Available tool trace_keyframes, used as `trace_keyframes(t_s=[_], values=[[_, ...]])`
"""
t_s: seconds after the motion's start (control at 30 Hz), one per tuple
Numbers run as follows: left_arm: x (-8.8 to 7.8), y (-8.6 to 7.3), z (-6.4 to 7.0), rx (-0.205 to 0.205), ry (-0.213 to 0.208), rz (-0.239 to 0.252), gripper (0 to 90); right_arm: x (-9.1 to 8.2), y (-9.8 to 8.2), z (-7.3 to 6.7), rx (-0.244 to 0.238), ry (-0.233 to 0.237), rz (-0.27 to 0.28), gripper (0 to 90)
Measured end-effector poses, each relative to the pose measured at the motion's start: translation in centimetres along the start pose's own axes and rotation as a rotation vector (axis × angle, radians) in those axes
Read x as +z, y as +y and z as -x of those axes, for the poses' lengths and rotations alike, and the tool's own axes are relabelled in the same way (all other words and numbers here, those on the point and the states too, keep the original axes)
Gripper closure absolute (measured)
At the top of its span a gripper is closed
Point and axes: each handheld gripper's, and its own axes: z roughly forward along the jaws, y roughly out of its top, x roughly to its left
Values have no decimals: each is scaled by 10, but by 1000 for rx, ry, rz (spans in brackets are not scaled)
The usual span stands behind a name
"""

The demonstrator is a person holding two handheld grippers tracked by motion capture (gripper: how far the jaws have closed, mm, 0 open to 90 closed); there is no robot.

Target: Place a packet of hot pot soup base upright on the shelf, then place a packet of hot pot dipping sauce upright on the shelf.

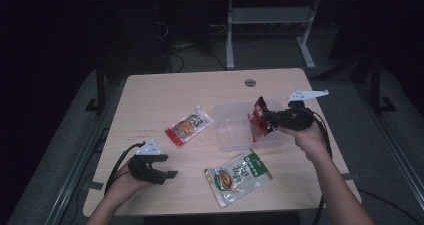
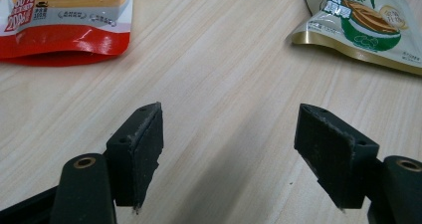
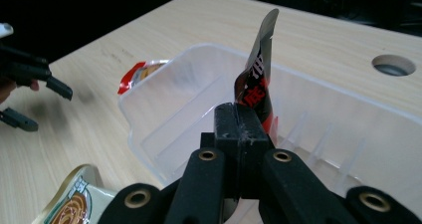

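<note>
My right gripper point(image 1: 266, 119) point(image 3: 239, 115) is shut on the lower edge of a red and black pouch point(image 1: 259, 116) point(image 3: 257, 79). The pouch stands upright over the right part of a clear plastic container point(image 1: 235, 135) point(image 3: 169, 114). My left gripper point(image 1: 169, 167) point(image 2: 234, 149) rests low over bare wood near the front left of the table, jaws wide apart with nothing between them. A red and orange pouch point(image 1: 189, 127) point(image 2: 64, 20) lies flat left of the container. In front of the container lies a green and white pouch point(image 1: 238, 178) point(image 2: 363, 25).
The wooden table point(image 1: 150, 95) has a round cable hole point(image 1: 250, 82) point(image 3: 393, 64) near its far edge. Beyond it stand a metal frame point(image 1: 230, 35) and cables on a dark floor. In the right gripper view, the left gripper point(image 3: 30, 89) shows far off at the left.
</note>
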Motion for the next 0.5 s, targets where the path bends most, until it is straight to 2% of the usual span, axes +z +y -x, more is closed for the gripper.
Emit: trace_keyframes(t_s=[0.1,0.23,0.5], values=[[0,0,0,-1,-1,-3,271,2,0,0,9,-12,1,820],[-1,0,-2,8,1,-6,271,1,1,1,28,12,19,666],[-1,0,-2,14,-1,-6,271,-13,5,-3,7,17,36,437]])
